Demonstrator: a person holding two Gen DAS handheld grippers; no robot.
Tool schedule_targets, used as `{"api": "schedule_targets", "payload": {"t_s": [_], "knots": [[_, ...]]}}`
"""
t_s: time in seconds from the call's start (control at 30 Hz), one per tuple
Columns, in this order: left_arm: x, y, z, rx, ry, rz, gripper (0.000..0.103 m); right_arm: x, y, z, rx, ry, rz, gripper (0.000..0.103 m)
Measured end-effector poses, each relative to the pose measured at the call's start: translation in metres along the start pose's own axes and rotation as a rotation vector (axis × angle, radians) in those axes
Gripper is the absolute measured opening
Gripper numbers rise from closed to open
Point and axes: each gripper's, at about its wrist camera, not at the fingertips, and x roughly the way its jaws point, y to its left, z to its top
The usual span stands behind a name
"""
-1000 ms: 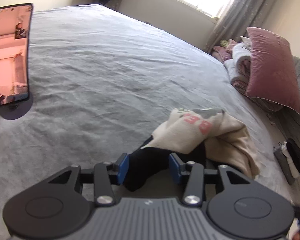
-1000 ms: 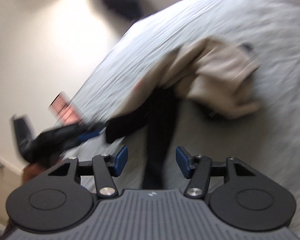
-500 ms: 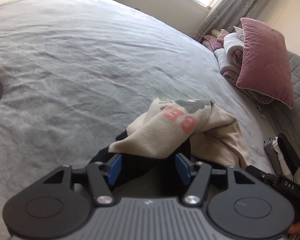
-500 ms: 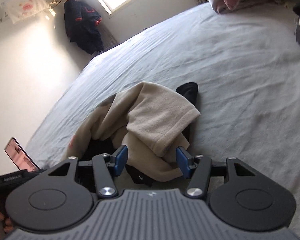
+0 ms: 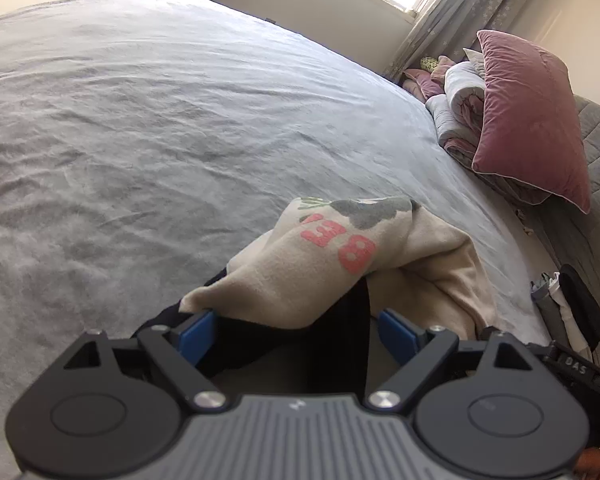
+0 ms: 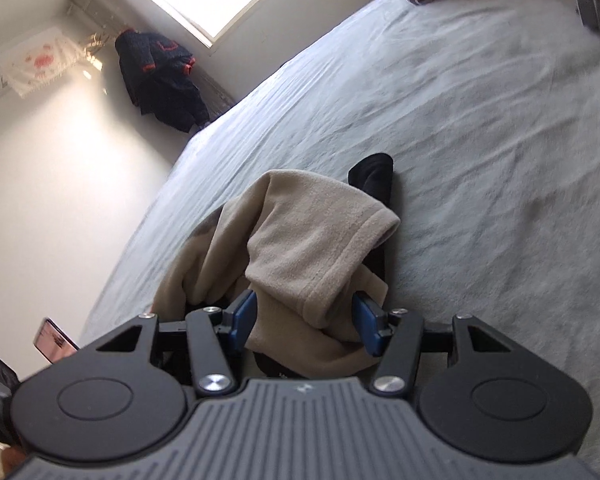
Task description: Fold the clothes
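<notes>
Left wrist view: the left gripper [image 5: 296,330] stands wide, its jaws having just been opening, with black fabric [image 5: 252,340] and the beige garment [image 5: 300,276] loose between them, ungripped. The garment lies crumpled on the grey bed [image 5: 160,120], a pink pillow [image 5: 532,120] at two o'clock. Right wrist view: the right gripper [image 6: 306,324] has just been narrowing around a beige fold [image 6: 316,240]; whether its pads press, I cannot tell.
</notes>
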Motion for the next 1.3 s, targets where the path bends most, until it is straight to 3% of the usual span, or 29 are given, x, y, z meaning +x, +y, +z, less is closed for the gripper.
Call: {"api": "schedule_targets", "payload": {"t_s": [0.13,0.23,0.37,0.43,0.53,0.97,1.3], "knots": [[-0.004,0.001,-0.001,-0.016,-0.004,-0.014,0.088,-0.002,-0.004,0.001,0.041,0.013,0.026,0.027],[-0.009,0.005,-0.001,-0.041,-0.007,-0.029,0.088,-0.006,-0.004,0.002,0.056,0.01,0.032,0.025],[-0.018,0.009,-0.002,-0.047,-0.023,-0.029,0.088,-0.013,0.007,0.001,0.017,0.0,-0.006,0.03],[-0.021,0.011,-0.001,-0.045,-0.029,-0.022,0.088,-0.017,0.016,0.001,-0.024,-0.013,-0.03,0.042],[-0.023,0.018,-0.001,-0.06,-0.027,-0.006,0.088,-0.025,0.031,0.001,-0.13,-0.054,-0.055,0.05],[-0.036,0.044,-0.012,-0.019,0.021,0.037,0.086,-0.003,0.057,-0.022,-0.542,-0.114,-0.224,0.052],[-0.022,0.055,-0.016,0.012,0.082,0.127,0.083,0.009,0.053,-0.038,-0.705,-0.189,-0.354,0.051]]}}
